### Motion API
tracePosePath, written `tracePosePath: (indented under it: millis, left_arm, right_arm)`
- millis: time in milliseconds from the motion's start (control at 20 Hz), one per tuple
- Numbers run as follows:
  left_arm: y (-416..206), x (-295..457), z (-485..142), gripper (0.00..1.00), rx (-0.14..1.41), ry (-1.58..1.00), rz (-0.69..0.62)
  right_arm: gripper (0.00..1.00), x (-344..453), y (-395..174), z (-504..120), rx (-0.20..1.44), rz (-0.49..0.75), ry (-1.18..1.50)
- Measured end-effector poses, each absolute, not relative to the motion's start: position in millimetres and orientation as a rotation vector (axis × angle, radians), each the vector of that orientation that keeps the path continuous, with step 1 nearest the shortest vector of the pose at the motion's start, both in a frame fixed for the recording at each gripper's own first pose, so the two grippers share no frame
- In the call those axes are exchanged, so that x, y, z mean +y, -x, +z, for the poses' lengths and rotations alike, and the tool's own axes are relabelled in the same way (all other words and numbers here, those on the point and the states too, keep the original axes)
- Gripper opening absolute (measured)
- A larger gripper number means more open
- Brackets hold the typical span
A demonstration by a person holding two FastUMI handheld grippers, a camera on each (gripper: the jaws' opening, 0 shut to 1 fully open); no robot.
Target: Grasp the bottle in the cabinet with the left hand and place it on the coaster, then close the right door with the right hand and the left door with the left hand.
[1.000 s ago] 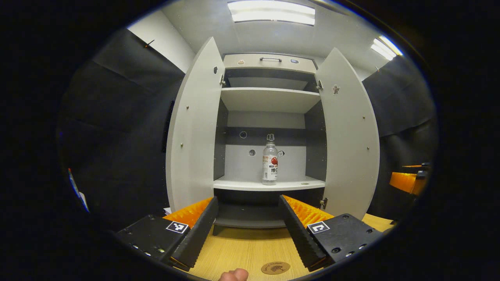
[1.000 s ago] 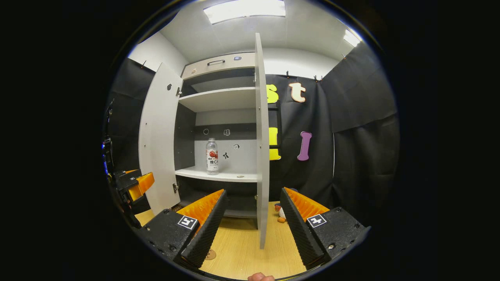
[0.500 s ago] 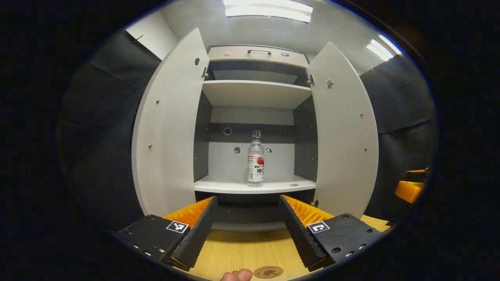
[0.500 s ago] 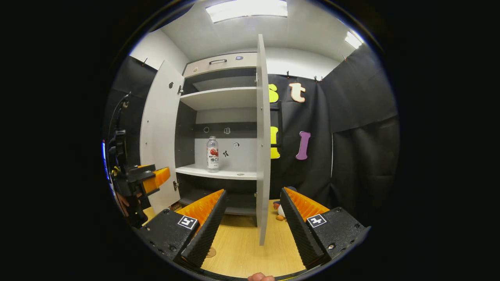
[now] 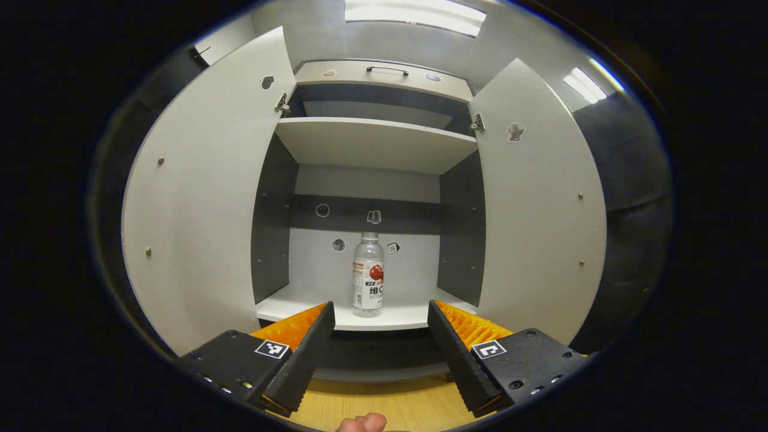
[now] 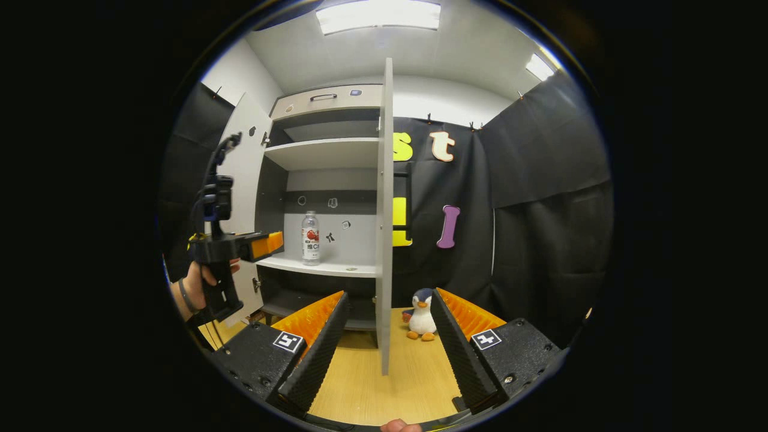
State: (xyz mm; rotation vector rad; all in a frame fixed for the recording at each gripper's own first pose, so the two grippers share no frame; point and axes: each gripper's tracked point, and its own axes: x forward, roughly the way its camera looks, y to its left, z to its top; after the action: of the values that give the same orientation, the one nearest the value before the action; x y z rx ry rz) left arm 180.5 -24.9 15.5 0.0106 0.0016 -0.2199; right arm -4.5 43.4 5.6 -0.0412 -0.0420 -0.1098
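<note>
A clear bottle (image 5: pixel 368 273) with a white and red label stands upright on the cabinet's lower shelf (image 5: pixel 312 309); the right gripper view has the same bottle (image 6: pixel 310 238). Both cabinet doors are swung wide: the left door (image 5: pixel 204 198) and the right door (image 5: pixel 540 210), whose edge (image 6: pixel 383 216) faces the right gripper view. My left gripper (image 5: pixel 380 312) is open, level with the shelf front, short of the bottle; it also appears at the far left of the right gripper view, left gripper (image 6: pixel 264 245), held by a hand (image 6: pixel 195 282). My right gripper (image 6: pixel 388 300) is open, straddling the door edge from a distance.
A penguin plush (image 6: pixel 421 315) sits on the wooden tabletop (image 6: pixel 384 384) just right of the right door. An upper shelf (image 5: pixel 372 141) and a drawer with a handle (image 5: pixel 387 71) top the cabinet. Black cloth walls surround it.
The left gripper has advanced and risen toward the shelf, so the bottle looms larger and the coaster has left its view. The right gripper shifted, revealing the penguin plush.
</note>
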Motion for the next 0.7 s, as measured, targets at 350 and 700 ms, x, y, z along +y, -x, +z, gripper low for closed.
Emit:
tracePosePath:
  millis: [350, 700]
  left_arm:
    - [-257.9, -32.1, -5.5, 0.95, 0.045, -0.012, -0.194]
    - [-320.2, -40.3, -11.6, 0.95, 0.046, -0.034, -0.189]
  right_arm:
    - [0.84, 27.5, 2.3, 3.5, -0.036, -0.16, 0.02]
    - [0.84, 2.3, -6.7, 2.8, -0.022, -0.234, 0.018]
